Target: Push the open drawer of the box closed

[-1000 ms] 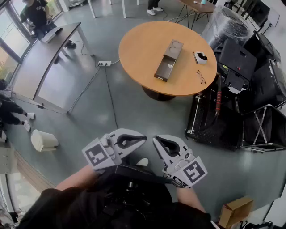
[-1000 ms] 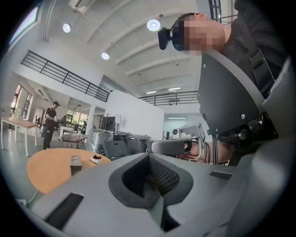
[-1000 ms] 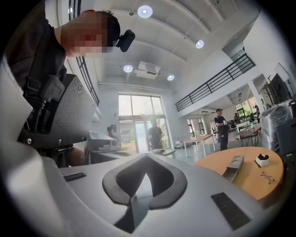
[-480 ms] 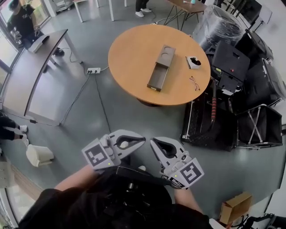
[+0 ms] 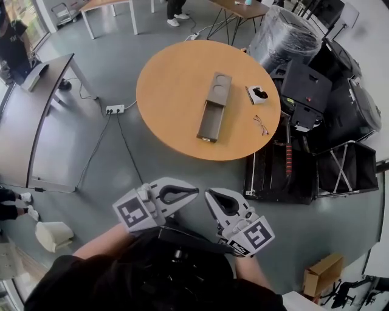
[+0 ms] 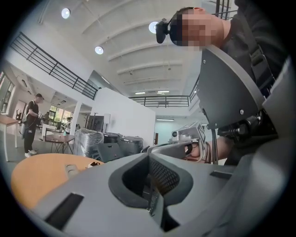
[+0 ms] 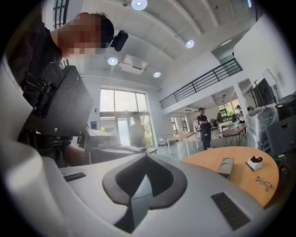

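Drawer (image 5: 207,121) hangs pulled out of its box (image 5: 218,88) on the round wooden tabletop (image 5: 164,91), well apart from both your grippers.

Nearest you, the left gripper (image 5: 193,190) and the right gripper (image 5: 209,195) sit side by side against your chest. Each one's jaws are together, pad against pad, with nothing between them. The print you can read here is the black-and-white square marker on each cube, a pattern and not letters.

Beyond the grippers lies grey floor (image 5: 152,158). A dark cable (image 5: 127,152) crosses it on your left and runs to a white power strip (image 5: 114,109) just off the tabletop's left edge. A white bin (image 5: 53,235) lies low on the left. A cardboard carton (image 5: 322,280) stands low on the right.

On the tabletop, the drawer's open end points toward you and stops short of the near edge, with bare wood all round it. The box runs away from you in line with the drawer, with two round recesses at its far end. A pair of glasses (image 5: 260,125) lies to the right of the drawer, near the right edge. A small white tray with a dark item (image 5: 258,93) sits beside the box, apart from it.

Black cases and racks (image 5: 316,85) crowd the right side of the tabletop. A long grey desk (image 5: 30,121) stands well off to the left. Past the far edge stand more tables and a person's legs (image 5: 176,11).
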A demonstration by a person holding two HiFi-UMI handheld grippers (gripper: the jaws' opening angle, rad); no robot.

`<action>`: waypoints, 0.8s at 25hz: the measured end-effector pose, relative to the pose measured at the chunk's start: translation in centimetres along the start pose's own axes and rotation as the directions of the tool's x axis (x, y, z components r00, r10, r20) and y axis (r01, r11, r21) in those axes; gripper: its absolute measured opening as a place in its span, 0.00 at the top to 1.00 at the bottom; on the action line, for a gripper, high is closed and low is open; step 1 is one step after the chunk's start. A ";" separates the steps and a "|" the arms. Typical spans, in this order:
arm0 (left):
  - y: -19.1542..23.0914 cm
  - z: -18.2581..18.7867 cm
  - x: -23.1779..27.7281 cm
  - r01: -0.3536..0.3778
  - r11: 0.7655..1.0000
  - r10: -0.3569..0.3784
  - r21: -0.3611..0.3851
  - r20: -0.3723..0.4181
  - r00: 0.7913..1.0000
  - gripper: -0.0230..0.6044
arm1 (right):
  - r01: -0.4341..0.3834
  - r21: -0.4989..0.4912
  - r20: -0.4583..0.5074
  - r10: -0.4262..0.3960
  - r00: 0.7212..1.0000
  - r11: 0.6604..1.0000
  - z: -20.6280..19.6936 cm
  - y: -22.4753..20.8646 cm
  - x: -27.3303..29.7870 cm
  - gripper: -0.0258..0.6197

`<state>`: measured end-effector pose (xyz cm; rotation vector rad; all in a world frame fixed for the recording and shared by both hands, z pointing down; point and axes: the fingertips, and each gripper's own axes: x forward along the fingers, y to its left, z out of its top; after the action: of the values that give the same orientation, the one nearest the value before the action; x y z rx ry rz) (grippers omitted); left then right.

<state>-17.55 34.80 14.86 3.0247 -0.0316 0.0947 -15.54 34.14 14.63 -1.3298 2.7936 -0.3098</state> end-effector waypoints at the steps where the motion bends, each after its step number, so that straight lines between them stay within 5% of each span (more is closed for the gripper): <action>1: 1.1 0.2 -0.4 0.009 1.000 -0.009 -0.001 0.001 1.000 0.91 | 0.011 0.004 -0.004 -0.010 1.000 1.000 0.1 -0.3 1.0 0.95; 11: 8.6 0.3 -2.4 0.056 0.998 -0.055 -0.016 0.021 0.998 0.91 | 0.096 0.010 -0.010 -0.096 0.995 0.995 0.3 -3.8 7.8 0.95; 20: 12.1 0.2 -0.6 0.053 0.998 -0.052 -0.043 0.033 0.998 0.91 | 0.095 0.004 -0.029 -0.094 0.995 0.996 0.5 -7.4 9.2 0.95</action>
<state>-18.38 22.78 16.03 2.9807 0.0428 0.0405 -15.68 22.45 16.06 -1.4710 2.7556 -0.3416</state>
